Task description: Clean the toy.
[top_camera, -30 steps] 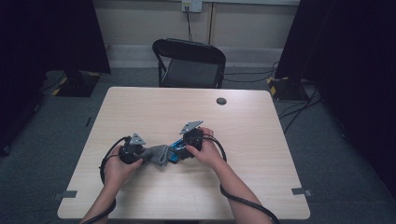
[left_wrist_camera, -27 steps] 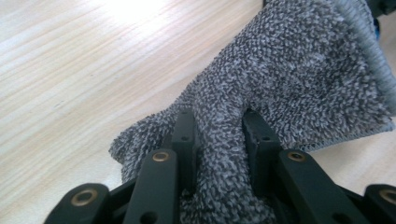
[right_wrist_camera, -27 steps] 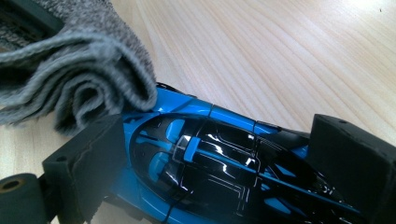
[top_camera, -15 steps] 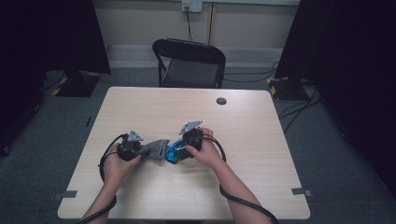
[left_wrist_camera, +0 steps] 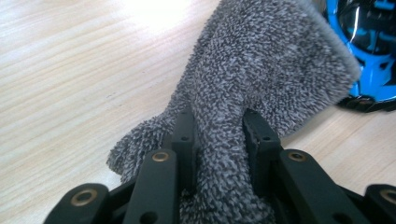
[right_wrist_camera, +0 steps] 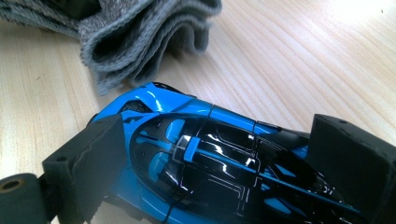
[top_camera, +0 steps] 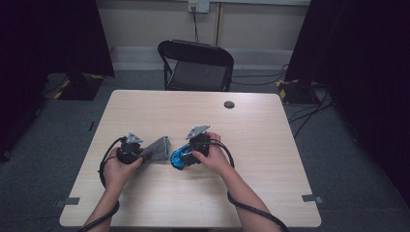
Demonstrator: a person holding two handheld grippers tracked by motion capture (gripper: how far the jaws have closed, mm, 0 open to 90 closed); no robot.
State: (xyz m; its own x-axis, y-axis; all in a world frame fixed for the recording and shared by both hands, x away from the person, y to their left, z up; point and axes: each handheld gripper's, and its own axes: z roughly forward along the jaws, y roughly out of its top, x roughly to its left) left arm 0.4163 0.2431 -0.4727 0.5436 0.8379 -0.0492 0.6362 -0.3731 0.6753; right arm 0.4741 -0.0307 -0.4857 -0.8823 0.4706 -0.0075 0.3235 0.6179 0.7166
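A fluffy grey cloth (left_wrist_camera: pixel 261 60) is bunched between the jaws of my left gripper (left_wrist_camera: pixel 217 126), which is shut on it. In the high view the cloth (top_camera: pixel 158 146) sticks out to the right of the left gripper (top_camera: pixel 145 154), and its far edge lies close to the car. A glossy blue and black toy car (right_wrist_camera: pixel 154 100) sits between the pads of my right gripper (right_wrist_camera: pixel 224 154), which is shut on its two sides. The car (top_camera: pixel 178 157) rests low on the wooden table (top_camera: pixel 217 193) in front of the right gripper (top_camera: pixel 187 155). Its nose (left_wrist_camera: pixel 369 42) shows beside the cloth.
A small black round disc (top_camera: pixel 229 104) lies on the far part of the table. A black folding chair (top_camera: pixel 196 65) stands behind the far edge. Cables trail from both grippers back toward the near edge. Dark curtains flank the room.
The cloth in my left gripper has drawn off the car a little to the left and now lies beside it. The right gripper and car have stayed put.
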